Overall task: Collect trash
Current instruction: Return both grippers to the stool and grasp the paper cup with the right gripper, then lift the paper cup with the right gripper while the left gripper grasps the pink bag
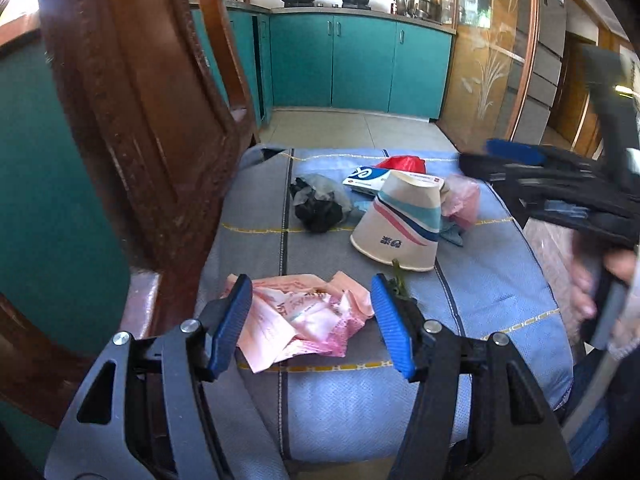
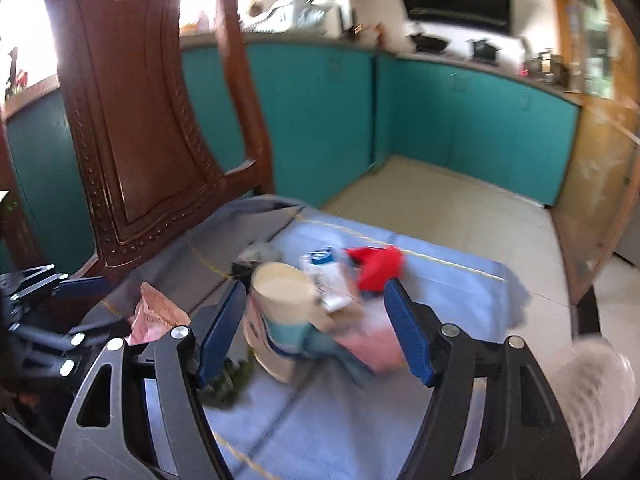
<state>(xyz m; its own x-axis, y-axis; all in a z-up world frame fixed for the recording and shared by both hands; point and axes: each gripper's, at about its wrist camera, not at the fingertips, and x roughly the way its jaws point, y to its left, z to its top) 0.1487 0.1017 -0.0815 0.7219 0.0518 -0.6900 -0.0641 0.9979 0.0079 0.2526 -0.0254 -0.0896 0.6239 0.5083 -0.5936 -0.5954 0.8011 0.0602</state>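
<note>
Pink wrapper (image 1: 304,320) between open left jaws

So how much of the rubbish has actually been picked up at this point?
Nothing looks collected yet. The left gripper is open around the pink wrapper on the chair cushion but has not closed on it. The right gripper is open and empty, facing the paper cup. Still lying there: the cup, the black bag, the red bag, a blue-and-white packet and a pale pink bag.

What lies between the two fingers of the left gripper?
In the left wrist view, a crumpled pink wrapper lies on the cushion between the open left gripper fingers.
</note>
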